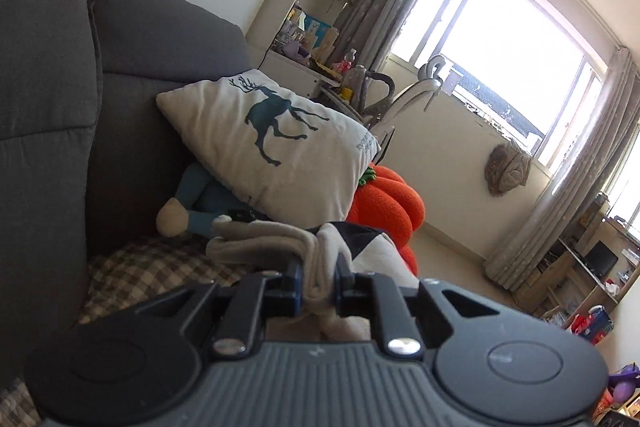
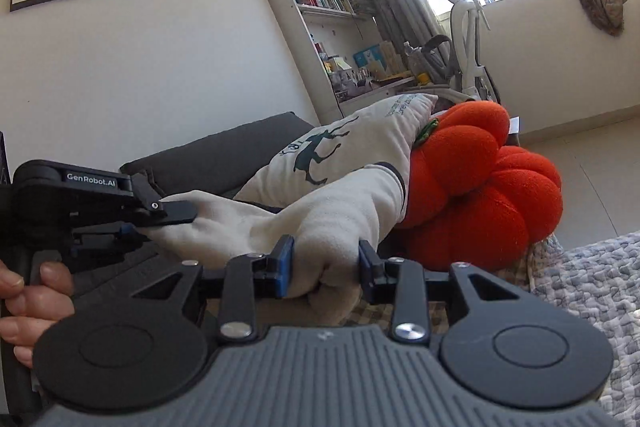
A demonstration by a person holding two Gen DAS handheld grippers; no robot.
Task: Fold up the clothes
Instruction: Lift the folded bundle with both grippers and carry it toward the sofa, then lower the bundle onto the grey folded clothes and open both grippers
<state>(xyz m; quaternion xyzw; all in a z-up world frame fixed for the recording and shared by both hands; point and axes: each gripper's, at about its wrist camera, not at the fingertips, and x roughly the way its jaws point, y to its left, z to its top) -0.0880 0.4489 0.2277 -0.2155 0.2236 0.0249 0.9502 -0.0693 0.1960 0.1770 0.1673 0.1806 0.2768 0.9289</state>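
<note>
Garment: cream fleece top [image 2: 340, 211] w/ dark trim at one opening, bunched and held up off the sofa [image 1: 152, 19], in front of the deer pillow [image 1: 276, 143] and orange plush [image 2: 480, 187].
Left gripper [image 1: 319, 279]: jaws narrow, pinching a thick wad of several layers — cloth bulges out above and below the pads.
Right gripper [image 2: 325, 269]: jaws mid-width, clamped on a fat bundle of the same top; blue pads press its sides.
Fold state: cannot tell — cloth is bunched between the two grips, no flat panel visible.
Risk 1: both grips hold wads, not single edges — prob. uneven layers, so any fold set down from here comes out lumpy or skewed.
Risk 2: fleece is soft and thick; inner layers may slip from a pad while the outer one stays held.
Risk 3: pillow, plush and blue doll [image 1: 192, 203] crowd the checked cover [image 1: 152, 267] — a trailing part of the top could snag or drape over them.
</note>
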